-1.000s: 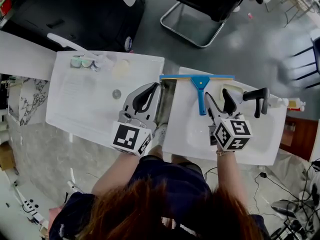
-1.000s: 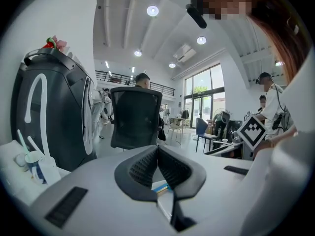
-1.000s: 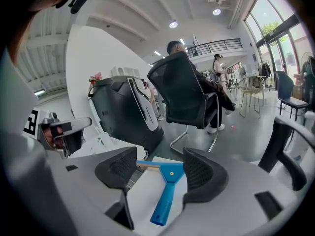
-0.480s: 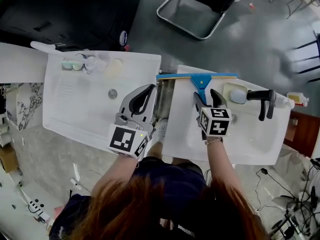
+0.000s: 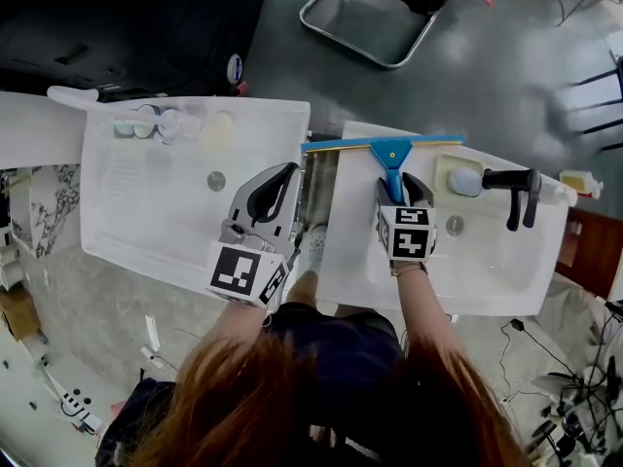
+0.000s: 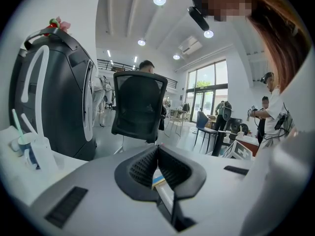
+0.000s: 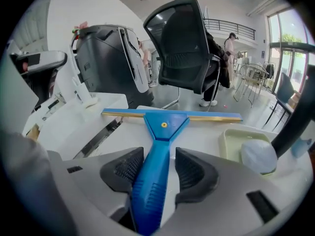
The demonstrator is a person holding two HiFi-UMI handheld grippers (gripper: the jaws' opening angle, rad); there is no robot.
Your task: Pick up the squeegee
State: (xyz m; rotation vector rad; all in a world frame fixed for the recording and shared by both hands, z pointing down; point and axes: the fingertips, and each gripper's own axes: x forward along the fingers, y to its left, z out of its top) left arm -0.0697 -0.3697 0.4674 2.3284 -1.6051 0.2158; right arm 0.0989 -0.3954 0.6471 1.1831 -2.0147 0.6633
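A blue squeegee with a yellow-edged blade lies on the back rim of the right white sink, handle pointing toward me. My right gripper has come down over that handle. In the right gripper view the handle runs between the jaws of the right gripper. The jaws are closing; the left pad is against the handle and a narrow gap shows at the right pad. My left gripper hovers over the right edge of the left sink, and the left gripper has its pads together with nothing held.
The left sink has a drain and several cups at its back edge. A soap dish and a black faucet sit right of the squeegee. A gap separates the sinks. An office chair stands beyond.
My right gripper moved left and down from beside the handle until its jaws straddle it. The left gripper sank slightly and stayed shut.
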